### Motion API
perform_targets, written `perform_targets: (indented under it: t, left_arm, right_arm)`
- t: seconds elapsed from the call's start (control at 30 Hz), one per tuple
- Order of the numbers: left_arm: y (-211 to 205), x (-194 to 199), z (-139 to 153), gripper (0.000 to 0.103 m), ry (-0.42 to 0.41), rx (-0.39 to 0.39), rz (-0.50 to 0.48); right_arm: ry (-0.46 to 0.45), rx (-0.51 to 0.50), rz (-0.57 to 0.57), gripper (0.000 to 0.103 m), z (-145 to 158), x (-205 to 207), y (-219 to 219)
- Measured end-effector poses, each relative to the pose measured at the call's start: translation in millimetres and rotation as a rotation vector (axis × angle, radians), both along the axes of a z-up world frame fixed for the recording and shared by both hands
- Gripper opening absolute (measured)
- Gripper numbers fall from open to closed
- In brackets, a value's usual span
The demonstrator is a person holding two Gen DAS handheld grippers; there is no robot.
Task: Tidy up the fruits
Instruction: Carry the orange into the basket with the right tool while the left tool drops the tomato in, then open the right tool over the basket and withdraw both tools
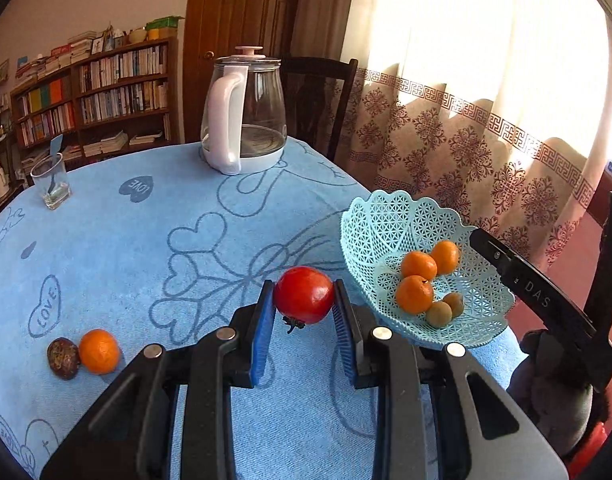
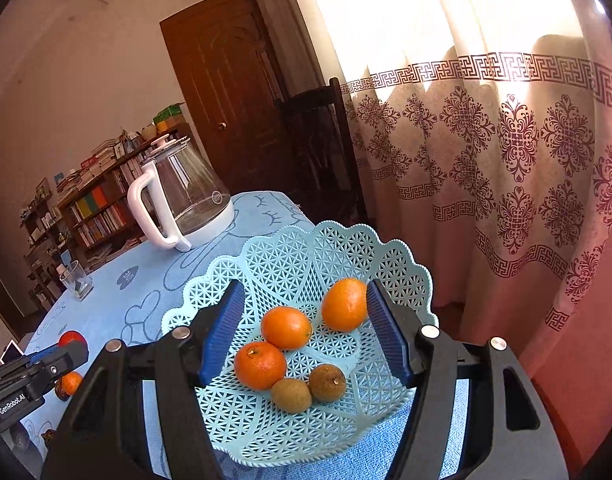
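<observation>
My left gripper [image 1: 304, 300] clenches a red tomato [image 1: 304, 294] (stem down) above the blue tablecloth [image 1: 146, 248], beside the basket [image 2: 290, 256]; my right gripper [image 2: 306, 332], released, brackets three tangerines [image 2: 286, 327] inside it.

The tomato [image 1: 304, 294] has a smooth, glossy red skin. The pads [image 1: 263, 322] that hold it look like ribbed blue rubber, on matt black plastic arms with small shiny metal pins [image 1: 226, 333]. The basket [image 2: 290, 256] is thin pale blue plastic, cut in an open lattice, with a soft sheen. In the basket, the mandarins [image 2: 286, 327] have a shiny, finely dimpled peel, and the two small brown fruits [image 2: 291, 395] look dull and rough. The tablecloth [image 1: 154, 240] under the basket is matt blue towel-like cloth. Behind the basket, the kettle [image 1: 244, 110] is clear glossy glass with a smooth white plastic handle. The curtain [image 2: 506, 152] is thin printed cloth. The door [image 2: 222, 92] is dark wood with a slight gloss.
</observation>
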State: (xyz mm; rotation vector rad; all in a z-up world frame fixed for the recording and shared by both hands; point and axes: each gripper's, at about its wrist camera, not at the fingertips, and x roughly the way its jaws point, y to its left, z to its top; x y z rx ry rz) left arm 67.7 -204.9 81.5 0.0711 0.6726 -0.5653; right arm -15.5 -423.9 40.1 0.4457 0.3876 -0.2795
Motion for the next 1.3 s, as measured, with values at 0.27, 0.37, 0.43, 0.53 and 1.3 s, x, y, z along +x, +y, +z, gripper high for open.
perform_targets:
  t: [0.27, 0.37, 0.43, 0.53, 1.3]
  left_arm:
    - [-48.2, 3.6, -7.7, 0.029, 0.023, 0.001, -0.091]
    - [-57.9, 2.8, -9.9, 0.029, 0.022, 0.005, -0.113]
    - [-61.7, 2.1, -11.4, 0.03, 0.028, 0.007, -0.122]
    - [-60.5, 2.5, -12.4, 0.053, 0.036, 0.003, -0.113]
    - [-16.2, 1.1, 4.5, 0.089, -0.082, 0.04, 0.065]
  right_arm:
    - [-0.017, 0.023, -0.032, 0.065, -0.9, -4.3, -5.2]
    - [-0.017, 0.026, -0.032, 0.065, -1.2, -4.2, -5.9]
    - [-0.018, 0.026, -0.033, 0.065, -1.1, -4.3, -6.0]
    - [-0.021, 0.024, -0.033, 0.065, -1.3, -4.7, -6.0]
    - [-0.045, -0.011, -0.043, 0.066, 2.9, -9.7, -1.8]
